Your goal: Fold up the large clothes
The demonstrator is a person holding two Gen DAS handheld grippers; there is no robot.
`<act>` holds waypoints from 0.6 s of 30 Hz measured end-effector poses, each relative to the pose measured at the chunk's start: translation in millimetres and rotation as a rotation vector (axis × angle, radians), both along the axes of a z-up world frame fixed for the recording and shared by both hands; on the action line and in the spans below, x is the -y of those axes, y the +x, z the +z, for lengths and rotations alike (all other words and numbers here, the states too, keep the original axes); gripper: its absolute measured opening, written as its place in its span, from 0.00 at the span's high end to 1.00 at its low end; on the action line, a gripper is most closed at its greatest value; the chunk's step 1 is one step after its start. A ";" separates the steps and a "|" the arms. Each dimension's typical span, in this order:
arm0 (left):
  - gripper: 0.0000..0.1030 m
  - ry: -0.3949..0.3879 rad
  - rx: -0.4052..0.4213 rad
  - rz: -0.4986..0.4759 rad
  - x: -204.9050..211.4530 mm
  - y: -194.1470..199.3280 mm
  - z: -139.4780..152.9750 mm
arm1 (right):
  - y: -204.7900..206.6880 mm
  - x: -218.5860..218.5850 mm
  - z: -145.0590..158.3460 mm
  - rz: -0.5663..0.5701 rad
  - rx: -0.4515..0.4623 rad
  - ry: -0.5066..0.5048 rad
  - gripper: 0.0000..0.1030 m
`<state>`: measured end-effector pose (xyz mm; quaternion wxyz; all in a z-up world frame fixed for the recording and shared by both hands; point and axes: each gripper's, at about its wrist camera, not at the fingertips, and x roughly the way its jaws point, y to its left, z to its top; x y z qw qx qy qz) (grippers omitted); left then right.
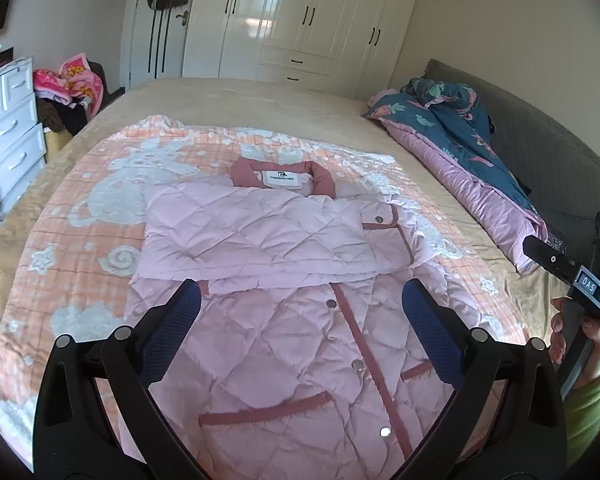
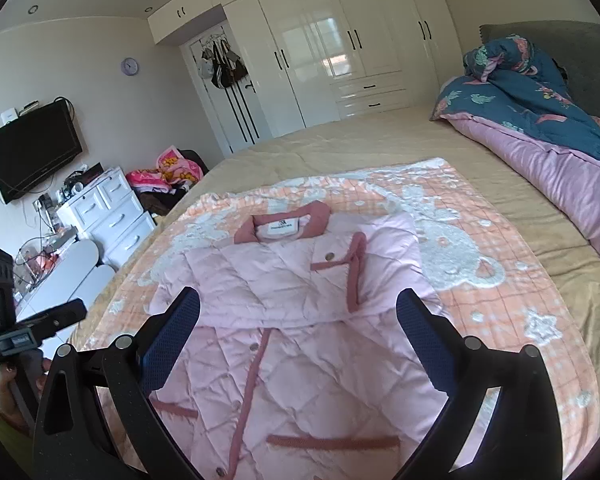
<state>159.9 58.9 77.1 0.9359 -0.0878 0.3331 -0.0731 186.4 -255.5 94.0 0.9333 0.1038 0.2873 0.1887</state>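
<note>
Jacket (image 1: 276, 320), pale pink, quilted, with dusty-rose trim, lies face up on a peach-and-white patterned blanket (image 1: 80, 216) spread over a tan bed (image 1: 260, 100). Both sleeves are already folded across the jacket's chest, below its rose collar (image 1: 282, 174).

The left gripper (image 1: 300, 308) and right gripper (image 2: 298, 312) both hover above the jacket's lower half, jaws spread wide and holding nothing.

Likely next step: fold the hem up toward the collar. To do it well, each gripper should pinch a hem corner nearest the viewer, catching every layer, then lift together and evenly so the folded sleeves stay put and the side edges line up.

Containers: a white drawer chest (image 2: 108, 212) stands left of the jacket, beyond the bed, drawers shut; its contents cannot be seen.
</note>
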 end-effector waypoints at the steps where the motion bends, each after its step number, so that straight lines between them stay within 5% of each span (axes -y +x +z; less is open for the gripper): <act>1: 0.08 0.001 -0.002 0.005 0.2 -4.8 1.0 | -3.1 1.5 0.5 0.000 -0.001 -0.003 0.05; 18: 0.08 -0.036 -0.033 0.022 1.3 -64.0 -4.6 | -64.7 33.5 2.0 -0.024 -0.031 -0.049 0.05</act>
